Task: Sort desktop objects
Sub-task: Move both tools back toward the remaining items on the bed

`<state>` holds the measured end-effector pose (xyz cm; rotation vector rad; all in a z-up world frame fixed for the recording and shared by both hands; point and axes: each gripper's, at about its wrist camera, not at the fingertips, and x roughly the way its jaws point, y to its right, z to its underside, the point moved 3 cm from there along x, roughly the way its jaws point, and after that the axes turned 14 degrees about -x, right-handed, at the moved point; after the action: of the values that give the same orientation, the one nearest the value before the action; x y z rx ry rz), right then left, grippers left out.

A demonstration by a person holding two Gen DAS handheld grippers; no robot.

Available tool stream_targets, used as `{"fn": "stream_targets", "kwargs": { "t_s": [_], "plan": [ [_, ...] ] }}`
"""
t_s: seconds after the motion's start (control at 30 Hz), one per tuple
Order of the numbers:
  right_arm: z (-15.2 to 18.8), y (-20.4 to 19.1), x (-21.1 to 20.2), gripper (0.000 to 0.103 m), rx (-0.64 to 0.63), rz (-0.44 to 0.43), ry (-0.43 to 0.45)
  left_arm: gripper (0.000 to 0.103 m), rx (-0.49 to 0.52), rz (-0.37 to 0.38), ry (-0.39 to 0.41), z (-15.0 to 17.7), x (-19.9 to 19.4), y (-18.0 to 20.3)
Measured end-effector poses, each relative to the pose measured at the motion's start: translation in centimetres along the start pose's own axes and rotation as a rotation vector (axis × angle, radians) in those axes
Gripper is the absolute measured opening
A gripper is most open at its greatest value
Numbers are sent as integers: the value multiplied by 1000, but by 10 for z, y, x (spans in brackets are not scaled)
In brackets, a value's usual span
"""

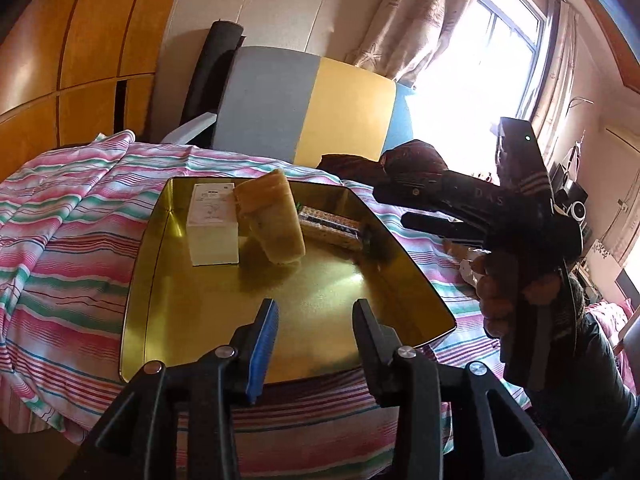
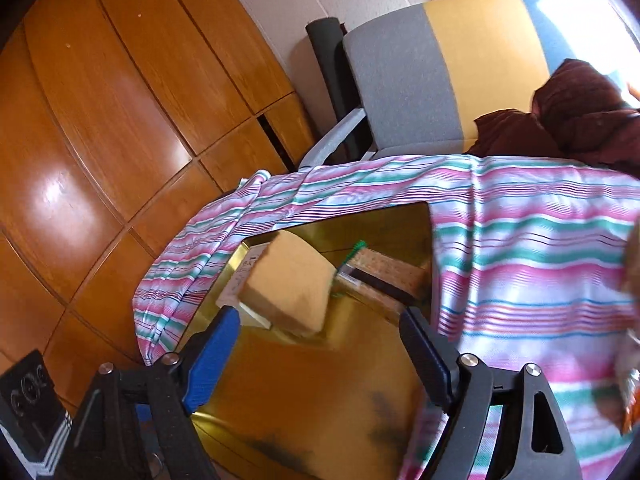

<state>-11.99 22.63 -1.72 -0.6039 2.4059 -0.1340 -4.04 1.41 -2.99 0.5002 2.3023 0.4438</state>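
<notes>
Three items on gold tray [image 1: 192, 312], tan sponge [image 1: 272, 220] tilted upright

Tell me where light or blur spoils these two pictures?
Left wrist view: the window is blown out white, and a glare spot sits on the gold tray. Right wrist view: motion blur smears the yellow sponge and striped cloth; wardrobe shows glare.

My left gripper [image 1: 316, 312] hangs with its jaws apart and empty over the near part of the gold tray [image 1: 192, 304] on the striped cloth [image 1: 68, 216]. At the tray's far end I see a white box [image 1: 212, 226], a tan sponge [image 1: 272, 218] leaning against it, and a patterned flat box [image 1: 332, 227]. The right gripper [image 1: 516, 216] is off to the right in a hand [image 1: 496, 292]; its jaws are not readable.
</notes>
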Motion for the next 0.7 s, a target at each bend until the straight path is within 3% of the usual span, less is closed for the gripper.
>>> {"fn": "stream_targets", "kwargs": {
  "t_s": [0.37, 0.7],
  "plan": [
    [61, 28, -54, 88, 24, 106, 19, 41, 51, 5, -50, 16, 13, 32],
    [116, 42, -102, 89, -50, 244, 9, 42, 124, 27, -100, 34, 25, 67]
  ]
}}
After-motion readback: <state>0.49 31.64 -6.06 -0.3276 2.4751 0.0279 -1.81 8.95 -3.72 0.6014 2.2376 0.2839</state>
